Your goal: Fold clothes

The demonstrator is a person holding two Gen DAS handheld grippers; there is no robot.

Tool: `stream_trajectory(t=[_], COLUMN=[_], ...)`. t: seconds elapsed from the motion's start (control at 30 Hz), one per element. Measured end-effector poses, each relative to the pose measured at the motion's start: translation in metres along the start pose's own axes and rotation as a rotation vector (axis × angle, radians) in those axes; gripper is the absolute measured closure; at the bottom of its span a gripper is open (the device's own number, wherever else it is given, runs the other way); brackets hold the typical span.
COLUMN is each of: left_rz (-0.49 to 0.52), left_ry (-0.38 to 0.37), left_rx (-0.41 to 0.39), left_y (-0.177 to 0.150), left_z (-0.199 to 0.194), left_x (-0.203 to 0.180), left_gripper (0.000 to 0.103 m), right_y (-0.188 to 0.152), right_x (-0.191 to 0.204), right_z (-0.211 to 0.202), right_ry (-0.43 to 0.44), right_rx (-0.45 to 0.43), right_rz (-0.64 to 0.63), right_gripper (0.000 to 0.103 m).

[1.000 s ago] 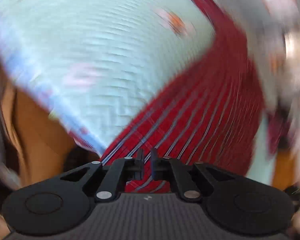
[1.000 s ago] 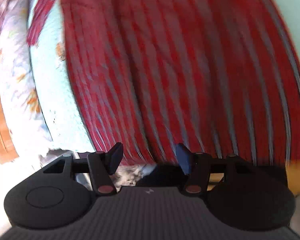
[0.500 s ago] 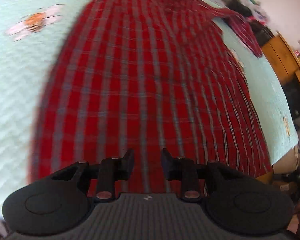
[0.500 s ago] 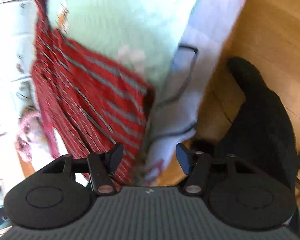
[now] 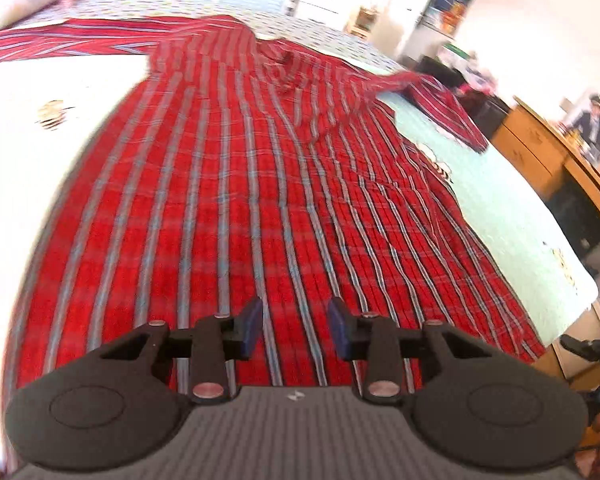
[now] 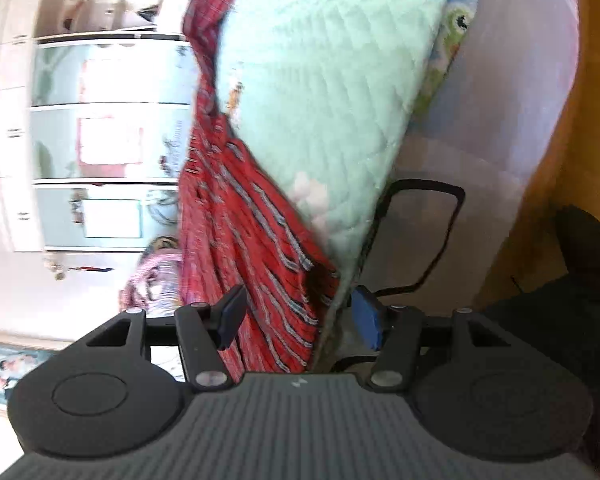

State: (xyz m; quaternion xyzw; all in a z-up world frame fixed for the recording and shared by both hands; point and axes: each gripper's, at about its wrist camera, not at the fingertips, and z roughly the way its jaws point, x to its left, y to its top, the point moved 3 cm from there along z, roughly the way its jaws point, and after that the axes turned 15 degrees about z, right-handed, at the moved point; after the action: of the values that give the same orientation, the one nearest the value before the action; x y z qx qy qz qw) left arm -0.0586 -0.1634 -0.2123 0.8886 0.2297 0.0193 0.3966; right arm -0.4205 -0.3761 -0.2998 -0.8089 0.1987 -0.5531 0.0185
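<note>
Where it pinched the shirt (image 5: 236, 184), the left hand-held gripper (image 5: 295, 327) has just opened.

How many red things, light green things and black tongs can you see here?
Red things: 1, the checked shirt spread out on the bed.
Light green things: 1, the quilt under it.
Black tongs: 2, the left tongs and the right tongs, both open and holding nothing.
Total: 4
</note>
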Motion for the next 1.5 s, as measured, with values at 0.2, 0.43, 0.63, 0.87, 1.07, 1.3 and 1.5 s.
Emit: stream_trajectory(t=[0.2,0.43,0.63,0.87,1.07,1.3,1.5], left_rz=[-0.008,-0.002,-0.01,-0.031,-0.051,-0.078,-0.074], left_ry=[0.001,0.006,0.009,0.012,0.027,0.036,0.019], left_rx=[-0.032,-0.038,-0.013,0.014,0.014,0.02,0.03], left_y=[-0.02,-0.026,-0.028,-0.03,-0.032,-0.036,-0.038], left_z=[-0.046,-0.065,-0.059,-0.052,-0.055,-0.056,-0.053], left_x=[-0.017,-0.031,-0.033,-0.031,-0.026,-0.016,-0.019], left_gripper=[0.061,0.057,0.055,0.054,0.054,0.053,0.053], right_y=[-0.003,-0.005,0.002,0.006,0.0,0.016,0.009], right_x=[-0.003,0.013,0.021,0.019,0.029,0.02,0.005], right_z=[0.0,0.01,0.015,0.045,0.038,-0.022,-0.003], right_ry=[0.082,0.078,0.095,0.09,0.057,0.115,0.063], right_rx=[0.023,0.032,0.008,0.054,0.011,-0.11,-0.029], right_rz=[0.007,-0.046,-0.068,-0.063,-0.15,-0.114,-0.061], right_gripper=[0.043,0.043,0.043,0.078,0.1,0.101,0.078])
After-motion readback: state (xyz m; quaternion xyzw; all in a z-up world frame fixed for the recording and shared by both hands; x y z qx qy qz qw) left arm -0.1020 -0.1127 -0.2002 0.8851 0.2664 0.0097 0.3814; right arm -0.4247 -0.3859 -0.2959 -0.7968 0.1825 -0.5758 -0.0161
